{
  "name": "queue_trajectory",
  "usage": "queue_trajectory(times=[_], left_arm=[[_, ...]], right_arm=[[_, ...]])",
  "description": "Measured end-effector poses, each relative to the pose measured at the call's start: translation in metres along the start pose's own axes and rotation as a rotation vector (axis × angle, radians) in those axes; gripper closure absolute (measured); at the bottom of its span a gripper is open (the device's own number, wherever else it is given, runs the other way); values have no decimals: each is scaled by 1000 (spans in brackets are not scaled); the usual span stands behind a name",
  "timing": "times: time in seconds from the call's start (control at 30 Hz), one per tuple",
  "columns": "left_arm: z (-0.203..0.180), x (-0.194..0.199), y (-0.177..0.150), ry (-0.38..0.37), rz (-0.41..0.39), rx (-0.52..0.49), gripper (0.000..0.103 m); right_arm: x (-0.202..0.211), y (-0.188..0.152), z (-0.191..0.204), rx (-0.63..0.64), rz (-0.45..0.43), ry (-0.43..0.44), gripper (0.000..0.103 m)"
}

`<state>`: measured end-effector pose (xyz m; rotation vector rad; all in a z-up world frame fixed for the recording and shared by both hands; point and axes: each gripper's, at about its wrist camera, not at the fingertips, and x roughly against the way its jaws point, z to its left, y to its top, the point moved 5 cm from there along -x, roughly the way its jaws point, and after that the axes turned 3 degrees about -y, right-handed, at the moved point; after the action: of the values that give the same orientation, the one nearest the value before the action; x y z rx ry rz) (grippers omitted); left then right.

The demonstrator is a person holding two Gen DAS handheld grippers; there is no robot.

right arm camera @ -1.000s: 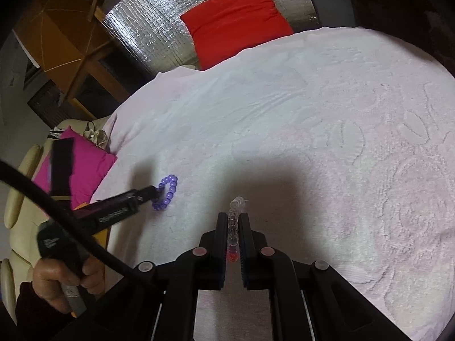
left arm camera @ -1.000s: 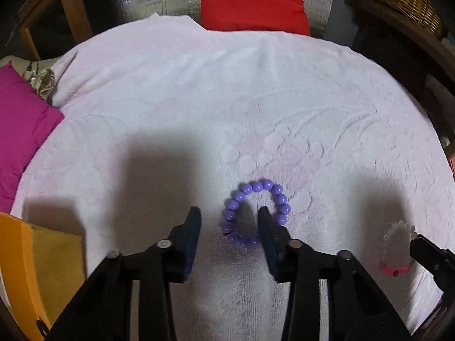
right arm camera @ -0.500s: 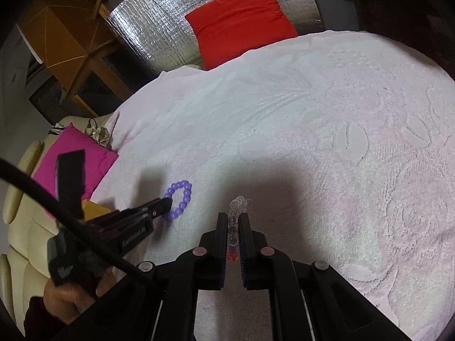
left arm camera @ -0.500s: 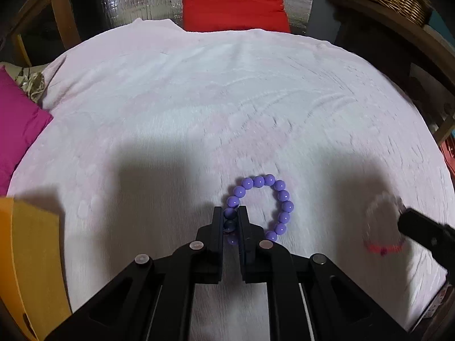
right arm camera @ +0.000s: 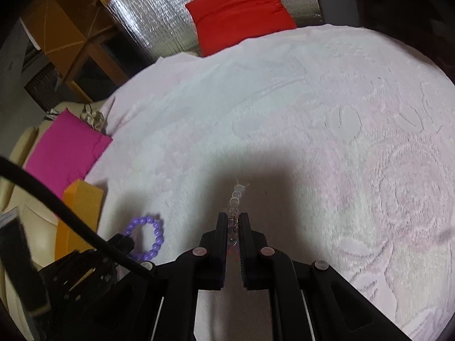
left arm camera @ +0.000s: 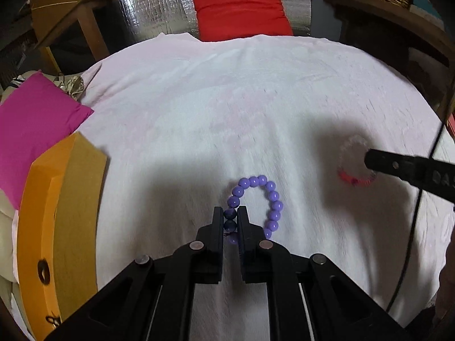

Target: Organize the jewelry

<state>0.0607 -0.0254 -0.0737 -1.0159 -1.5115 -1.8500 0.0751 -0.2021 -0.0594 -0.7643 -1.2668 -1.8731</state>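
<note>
Purple bead bracelet (left arm camera: pixel 257 207): pinched by a few beads on its left arc in my left gripper (left arm camera: pixel 230 220); the rest of the loop hangs or lies free to the right over the pale pink towel (left arm camera: pixel 227 108). I cannot tell whether it is clear of the cloth.

Clear bead bracelet (right arm camera: pixel 235 211): edge-on between the fingers of my right gripper (right arm camera: pixel 233 227); clear beads project forward, and a reddish section sits low by the grip. From the left wrist view it reads as a blurred ring (left arm camera: pixel 354 160) at the right gripper's tip.

Left jaws: nearly closed, gripping two dark-looking beads.

Right jaws: nearly closed, gripping the clear bracelet's beads.

Orange box (left arm camera: pixel 59 221): at the left edge of the towel, near the left gripper; in my judgement the likely destination, though its opening is not visible.

Risk, slip: round, smooth beads held by a narrow pinch could roll out if I swing quickly.

Risk, snag: a trailing loop could drag on the towel's raised pile and pull the elastic.

Risk, collision: both grippers work near each other, and a black cable (right arm camera: pixel 71 221) crosses the right view; crossing paths could tangle it.

Surroundings: magenta cushion (left arm camera: pixel 34 125), red cushion (left arm camera: pixel 241 8).
</note>
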Motion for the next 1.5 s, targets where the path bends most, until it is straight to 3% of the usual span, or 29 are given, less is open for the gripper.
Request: queue_trajectory(times=[0.27,0.9,1.0,1.03,1.07,1.13,1.2,1.3,1.5], left_arm=[[-11,-7,-17,2,37,2,93],[-15,-16,-17,8,-23,-19,89],[-8,-14,-20,2,-39,13,73],[-3,-15,-20,15,-39,37,56],[4,-16,-21,40,-33,72,26],[28,-23,-27,64,19,204,0],[39,-24,-31,-15,13,270,0],[32,-22,-33,1,12,174,0],[28,-23,-37,12,22,201,0]], right_arm=[[-6,-18,-20,12,77,-76,95],[-10,-14,-29,-41,104,-35,93],[-10,-14,-31,-51,104,-30,93],[-10,-14,-31,-56,105,-27,93],[-9,-14,-33,-60,106,-23,93],[-9,-14,-34,-76,109,-13,93],[-10,-14,-36,-82,110,-8,93],[-9,-14,-36,-82,110,-6,93],[-9,-15,-38,-103,114,1,93]])
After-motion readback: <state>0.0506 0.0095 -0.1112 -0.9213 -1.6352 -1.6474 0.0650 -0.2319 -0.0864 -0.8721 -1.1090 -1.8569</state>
